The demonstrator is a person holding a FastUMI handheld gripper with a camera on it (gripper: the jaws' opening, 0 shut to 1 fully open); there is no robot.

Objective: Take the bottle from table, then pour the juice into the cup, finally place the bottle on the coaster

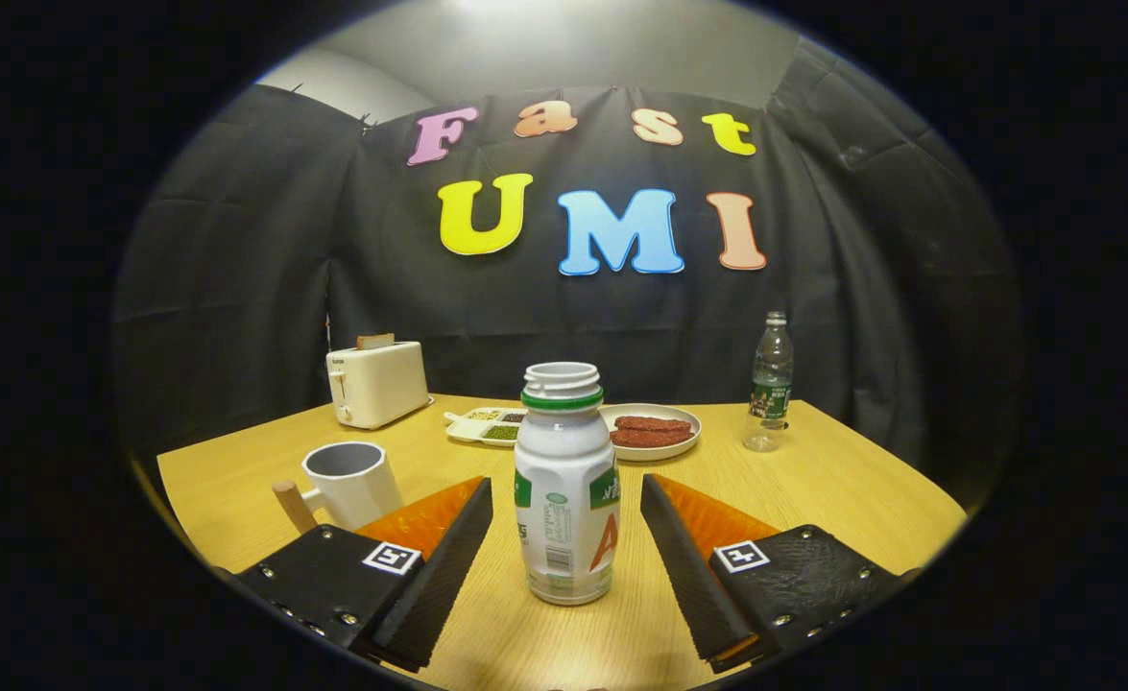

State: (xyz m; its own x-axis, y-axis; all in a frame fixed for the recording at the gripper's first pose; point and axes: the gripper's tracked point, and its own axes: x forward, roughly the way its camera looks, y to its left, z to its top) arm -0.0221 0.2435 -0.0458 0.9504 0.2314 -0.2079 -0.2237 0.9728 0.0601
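So the gripper point(565, 537) is sitting wide apart right now, not clamped on anything, with the bottle point(565, 485) standing upright smack between the two fingers. There's a clear gap on both sides, so no contact yet.

The bottle is a smooth white plastic thing, rounded shoulders, printed label, green ring at the neck, and the cap is off. That's my worry: it looks light and tall-ish, the table point(813, 499) is a slick pale wood grain, and if one finger is landing first it's probably shoving the bottle sideways or tipping it, juice everywhere. Squeezing too low or too hard on thin plastic could also push liquid up out of the open mouth.

The cup point(350, 483) is waiting just ahead of the left finger, a white faceted mug with a wooden peg handle, close enough that swinging the bottle over could clip it.

Beyond the fingers: a glossy toaster point(377, 383), a plate point(650, 431) of reddish strips, a divided tray point(487, 425), a clear water bottle point(771, 382). I'm not spotting the coaster.
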